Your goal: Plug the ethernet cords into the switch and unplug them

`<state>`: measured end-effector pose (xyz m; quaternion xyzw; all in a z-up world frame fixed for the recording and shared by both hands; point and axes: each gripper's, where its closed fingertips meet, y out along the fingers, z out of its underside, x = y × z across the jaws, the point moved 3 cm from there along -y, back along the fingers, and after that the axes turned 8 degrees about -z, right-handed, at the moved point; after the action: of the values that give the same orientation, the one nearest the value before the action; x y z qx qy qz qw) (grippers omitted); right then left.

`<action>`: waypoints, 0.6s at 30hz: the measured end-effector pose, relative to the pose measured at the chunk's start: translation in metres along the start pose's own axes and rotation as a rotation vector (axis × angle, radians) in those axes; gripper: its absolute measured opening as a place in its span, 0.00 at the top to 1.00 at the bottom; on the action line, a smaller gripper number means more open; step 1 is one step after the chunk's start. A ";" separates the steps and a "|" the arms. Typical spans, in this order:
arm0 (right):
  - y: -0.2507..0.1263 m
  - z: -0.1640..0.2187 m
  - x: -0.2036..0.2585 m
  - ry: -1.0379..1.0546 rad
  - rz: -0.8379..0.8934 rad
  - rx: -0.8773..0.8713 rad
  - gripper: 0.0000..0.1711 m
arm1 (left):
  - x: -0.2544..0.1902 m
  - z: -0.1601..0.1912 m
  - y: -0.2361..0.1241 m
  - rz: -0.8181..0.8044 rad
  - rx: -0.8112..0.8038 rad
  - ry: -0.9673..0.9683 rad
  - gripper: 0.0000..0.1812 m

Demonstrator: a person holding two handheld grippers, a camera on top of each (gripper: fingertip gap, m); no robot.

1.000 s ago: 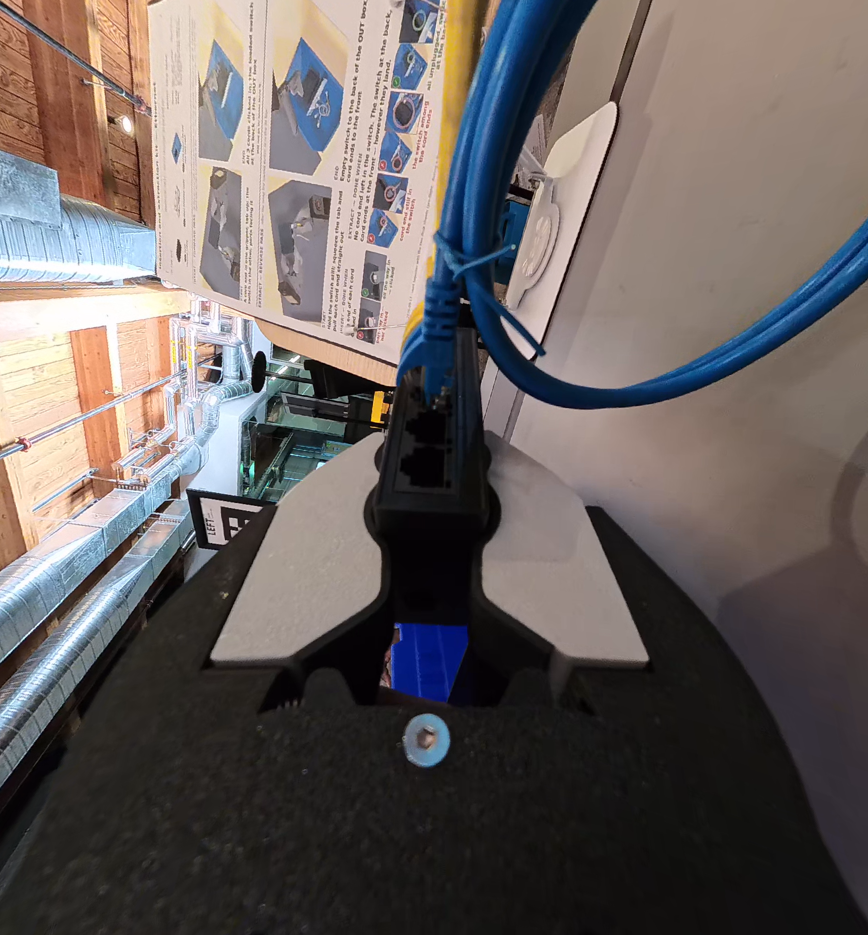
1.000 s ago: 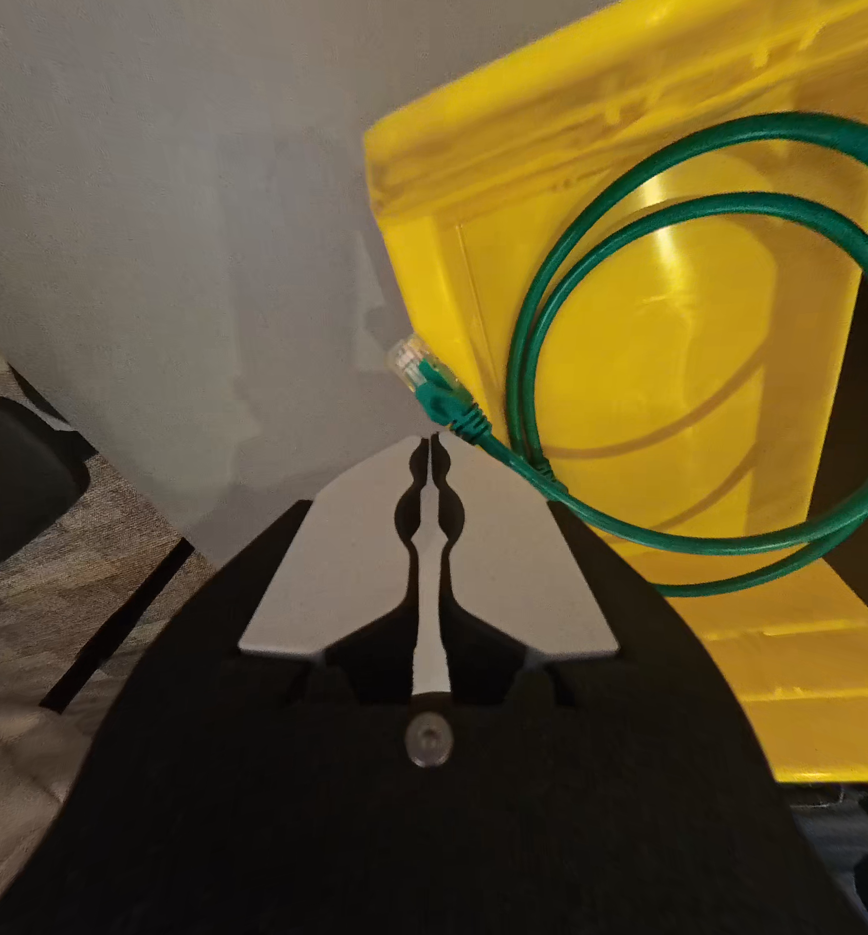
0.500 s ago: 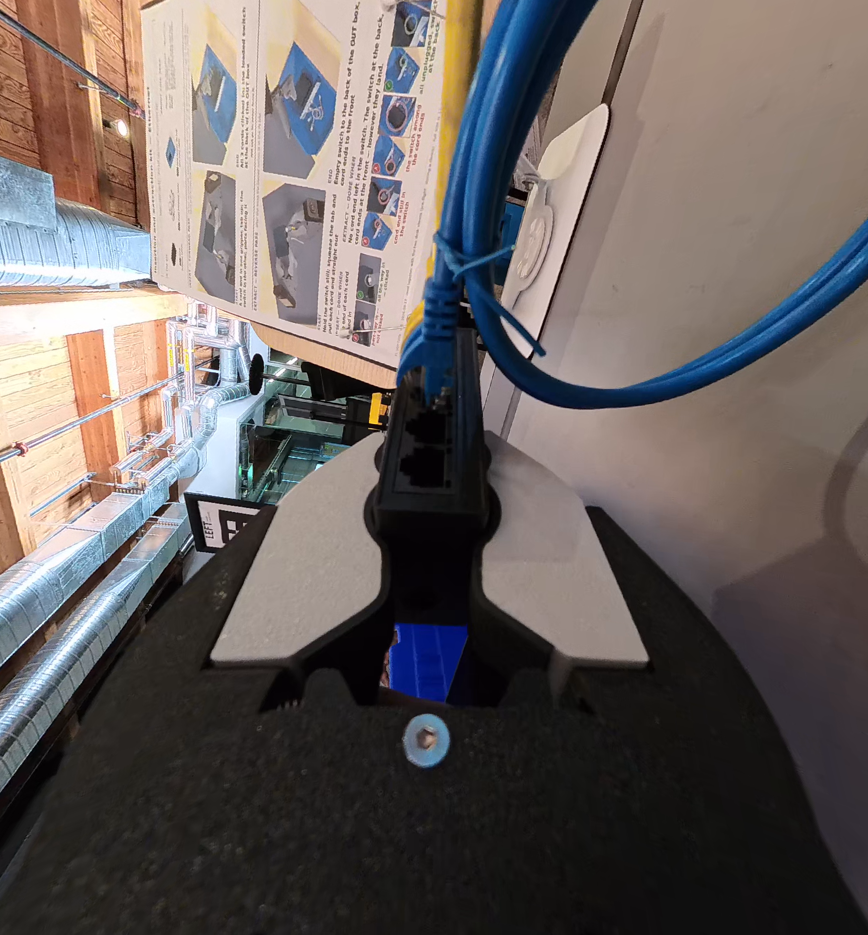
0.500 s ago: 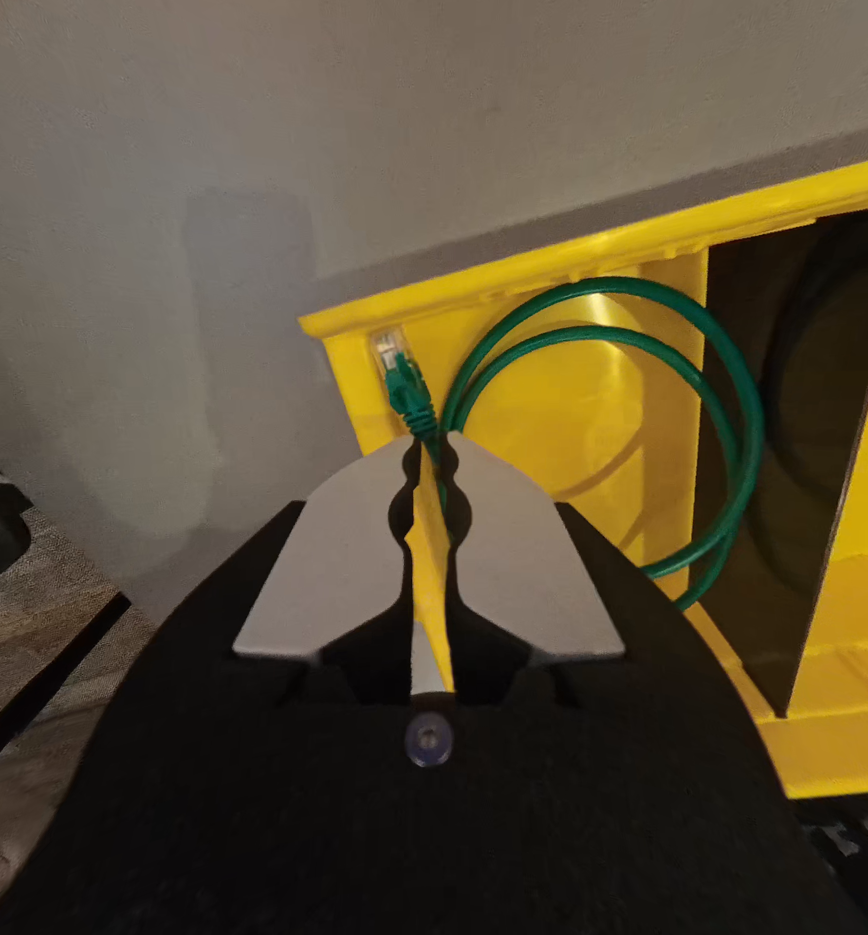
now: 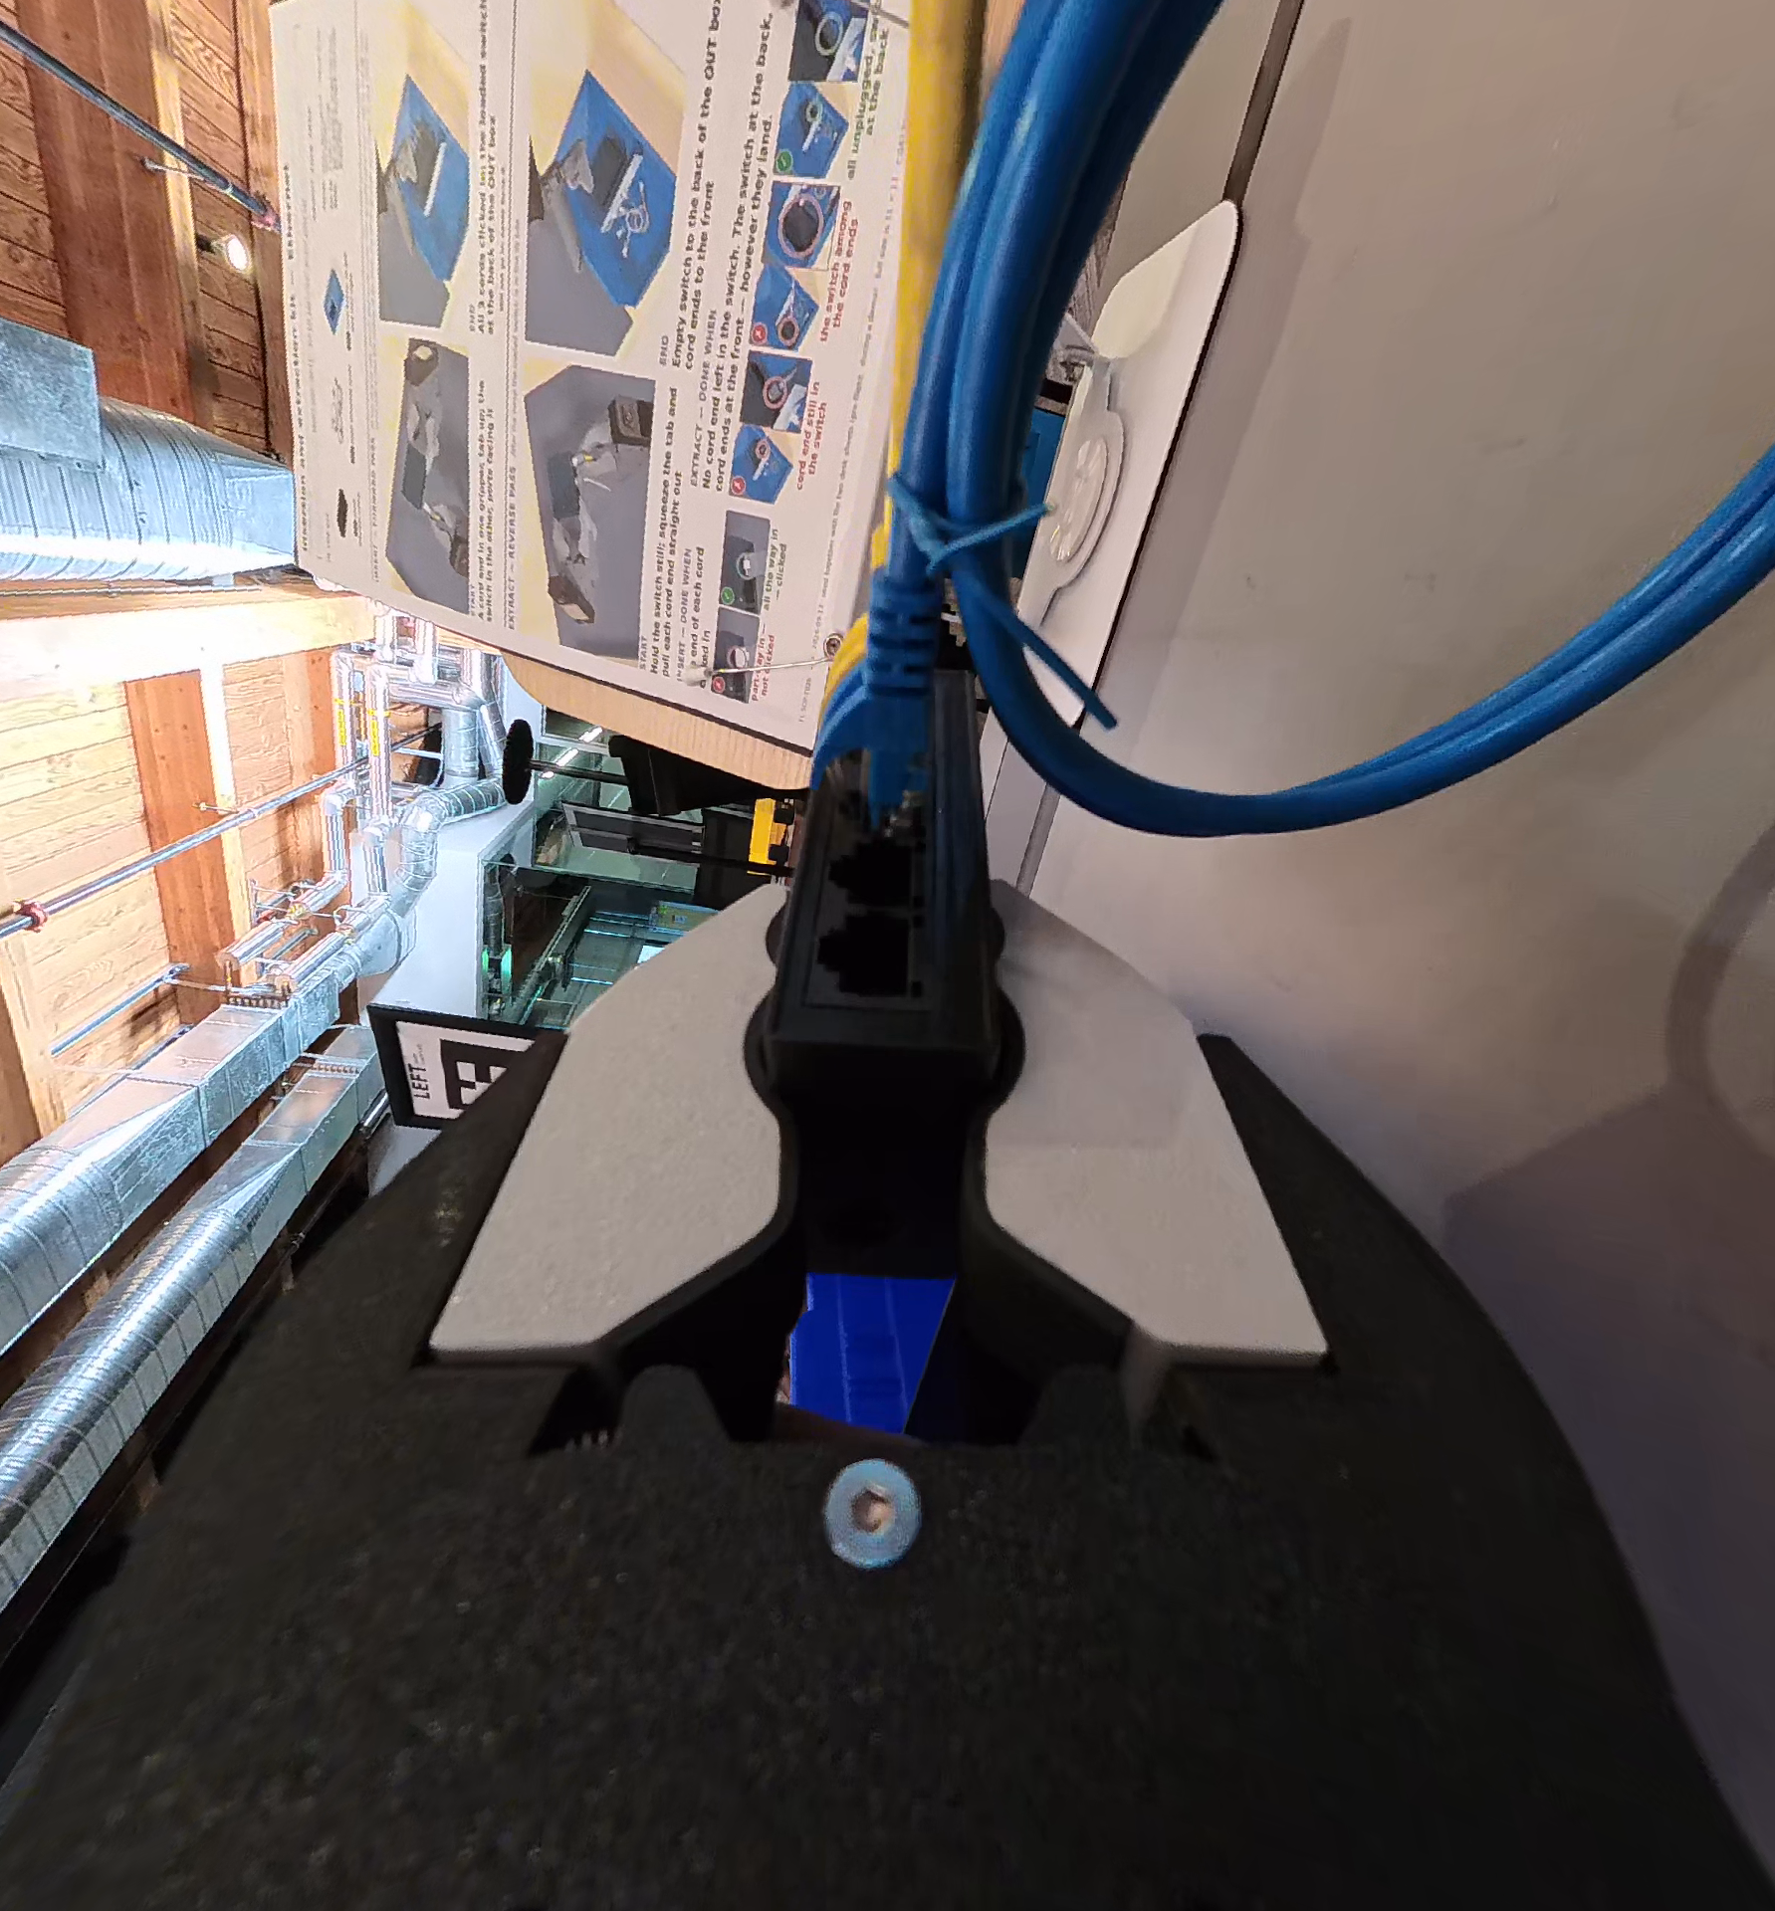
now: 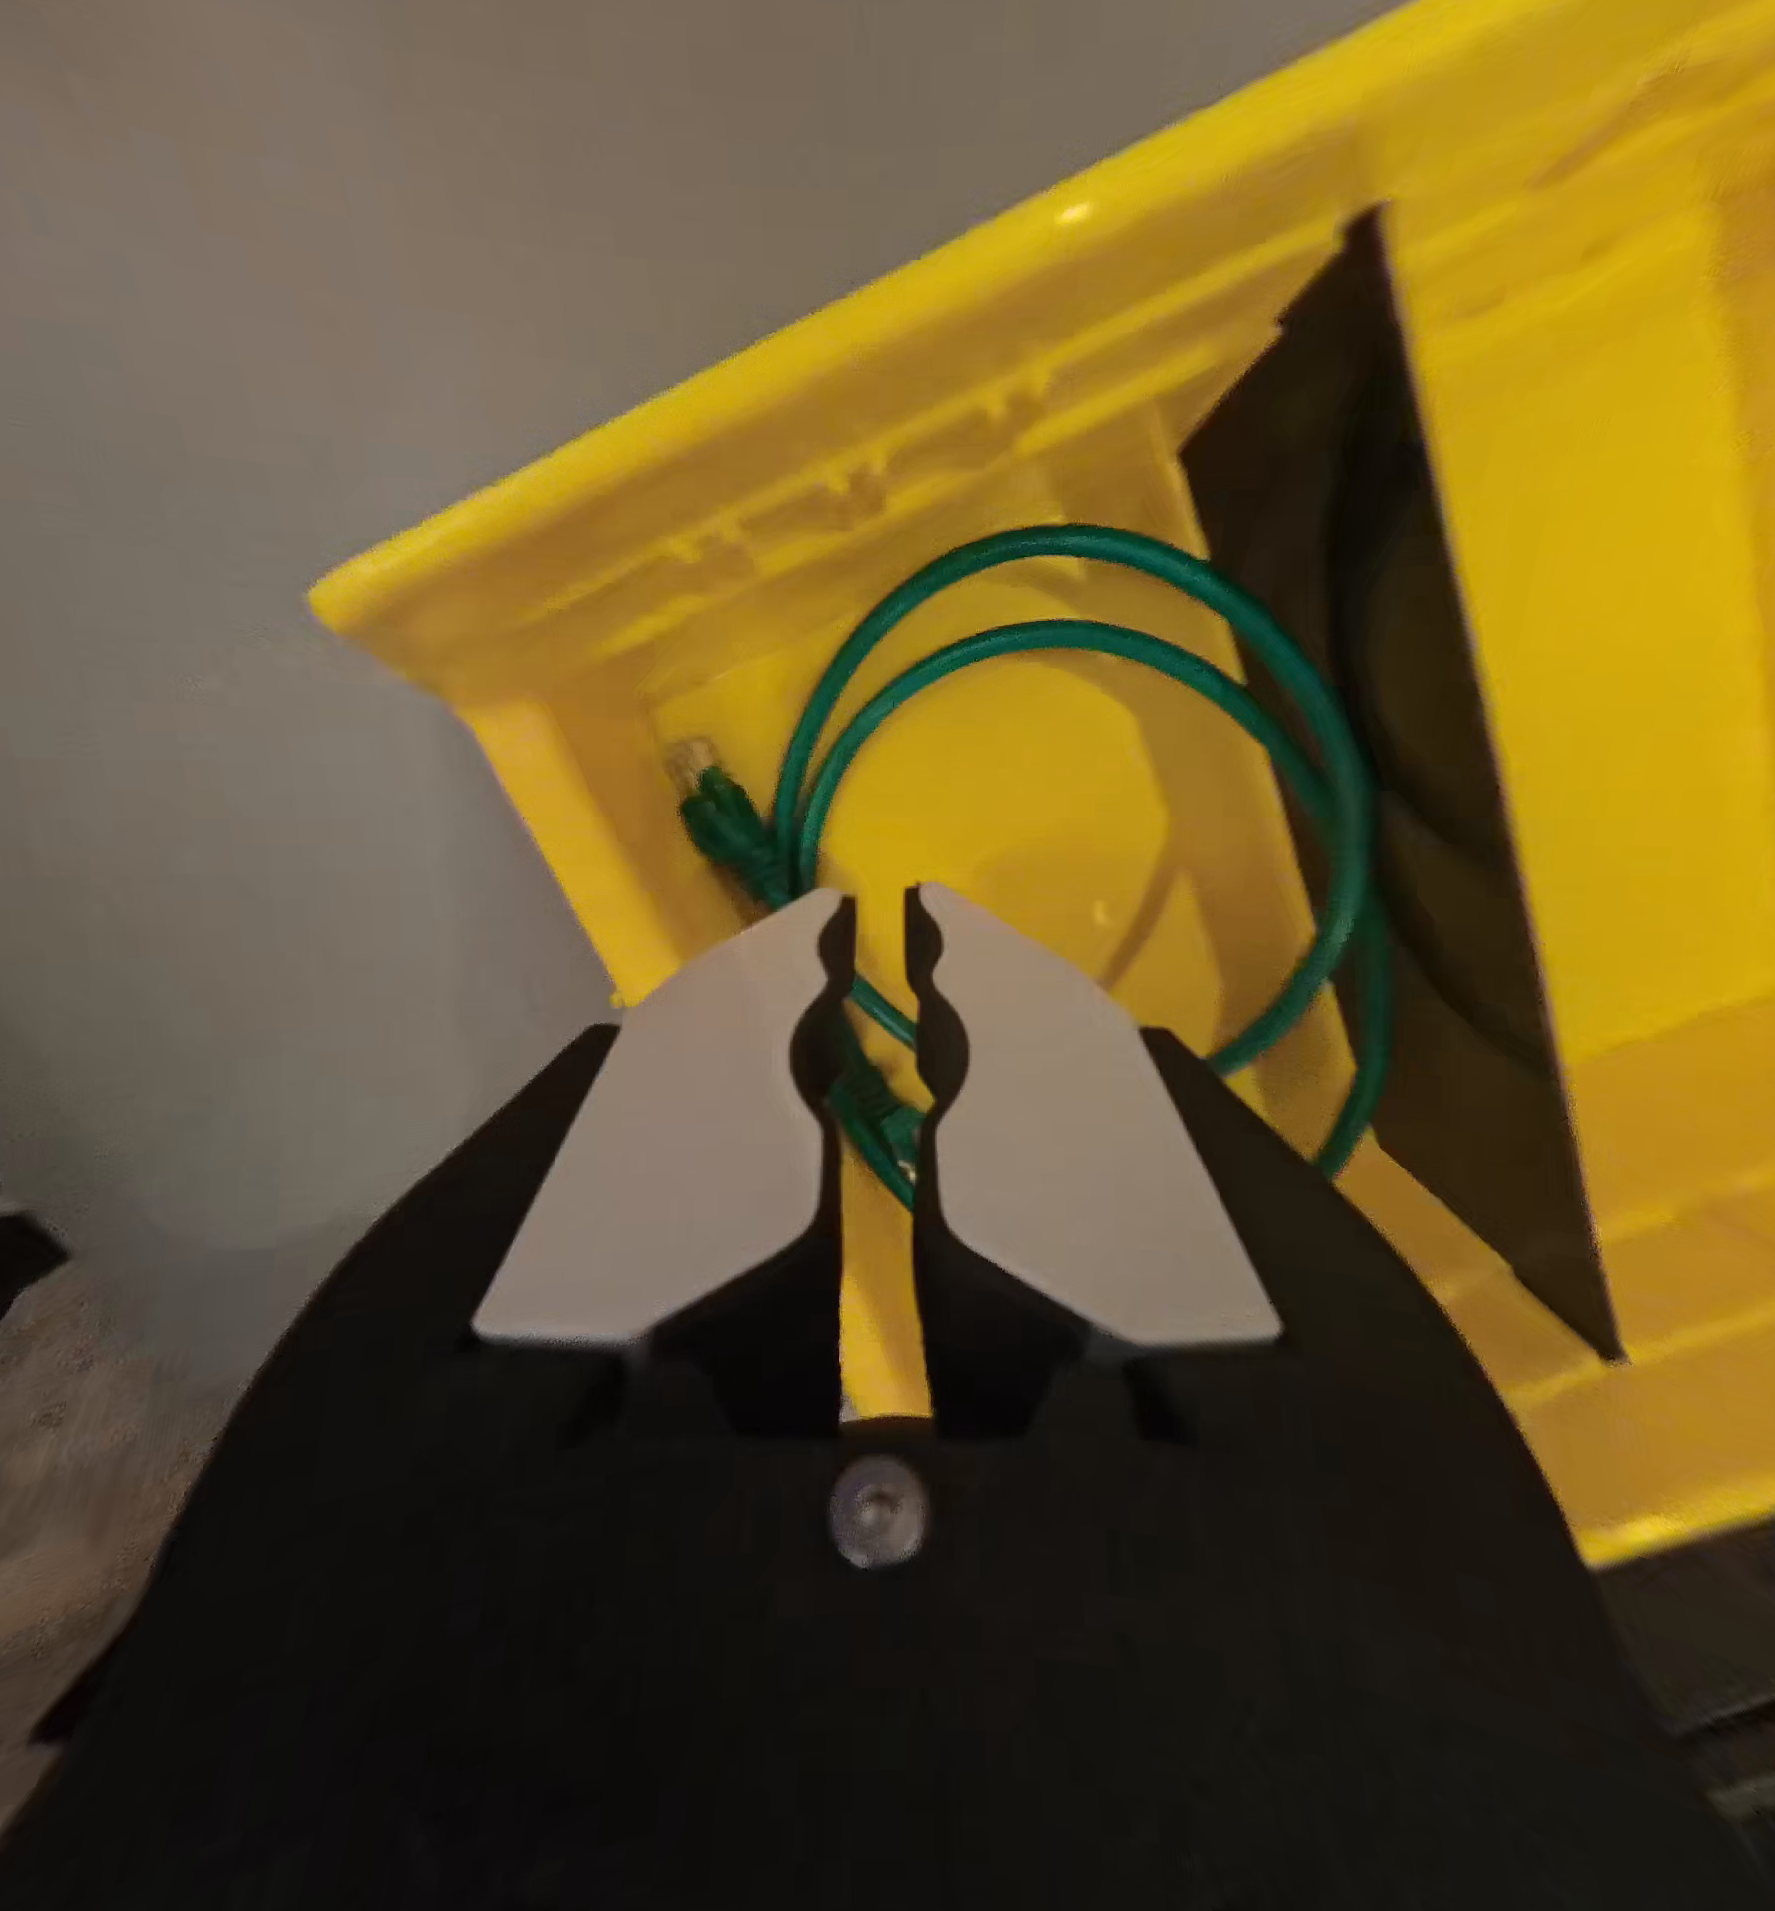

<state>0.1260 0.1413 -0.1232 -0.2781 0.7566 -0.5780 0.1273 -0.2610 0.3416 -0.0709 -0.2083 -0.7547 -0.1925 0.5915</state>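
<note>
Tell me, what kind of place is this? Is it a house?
Probably not a house. It looks like a big workshop or warehouse: shiny metal air ducts run along wooden walls, and an instruction poster hangs up. A yellow bin holds a green cable.

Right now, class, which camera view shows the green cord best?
The right wrist view: the green cord lies coiled in the yellow bin, one plug visible, with the right tool slightly open over it. The left wrist view shows none of it.
</note>
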 end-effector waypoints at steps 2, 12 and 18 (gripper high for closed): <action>-0.015 0.005 -0.020 0.060 0.171 -0.082 0.94 | 0.000 -0.001 0.000 0.000 -0.003 -0.001 0.83; -0.005 0.045 -0.060 0.406 0.527 0.120 0.92 | 0.000 -0.005 -0.002 -0.001 -0.021 -0.016 0.83; -0.048 -0.032 0.032 0.290 0.708 -0.446 0.84 | -0.005 -0.009 -0.003 0.010 -0.047 -0.039 0.83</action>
<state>0.0969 0.1402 -0.0642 0.0615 0.9214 -0.3547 0.1466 -0.2550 0.3338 -0.0735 -0.2297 -0.7605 -0.2029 0.5725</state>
